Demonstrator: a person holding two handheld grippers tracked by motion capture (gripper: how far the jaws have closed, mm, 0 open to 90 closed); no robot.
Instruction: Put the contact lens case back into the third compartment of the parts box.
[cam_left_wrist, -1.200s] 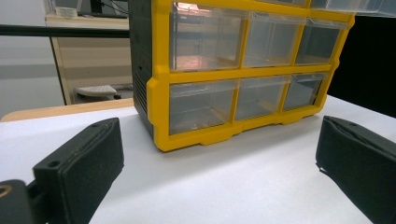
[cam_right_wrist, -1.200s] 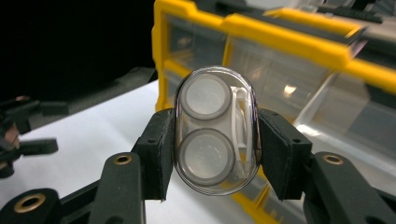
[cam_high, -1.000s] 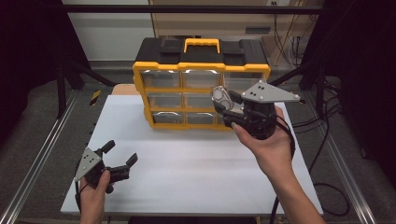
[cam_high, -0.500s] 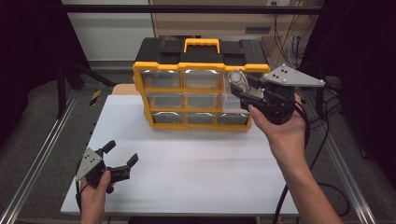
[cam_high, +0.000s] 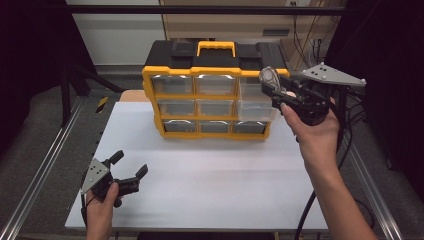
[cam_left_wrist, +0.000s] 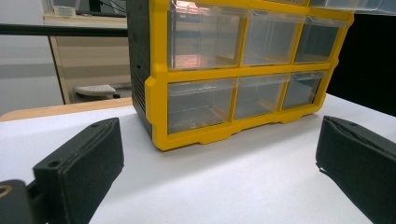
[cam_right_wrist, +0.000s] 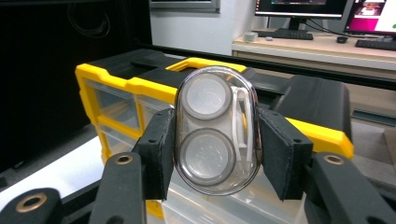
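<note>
Contact-lens case (cam_right_wrist: 215, 130), clear plastic with two round wells stacked one above the other, held upright between the pads of the right gripper (cam_high: 274, 86), whose jaws are clamped on its sides. It hangs above the pulled-out drawer (cam_high: 256, 104) at the right end of the yellow-and-black drawer cabinet (cam_high: 200, 95), which stands at the back of the white surface (cam_high: 210, 170). Whether the case touches the drawer cannot be made out; the drawer's contents are likewise unclear through the translucent plastic. Left gripper (cam_high: 129, 167) rests low at the near left edge of the surface, jaws spread wide and empty, well apart from the cabinet. Its own view crops the cabinet's top row.
</note>
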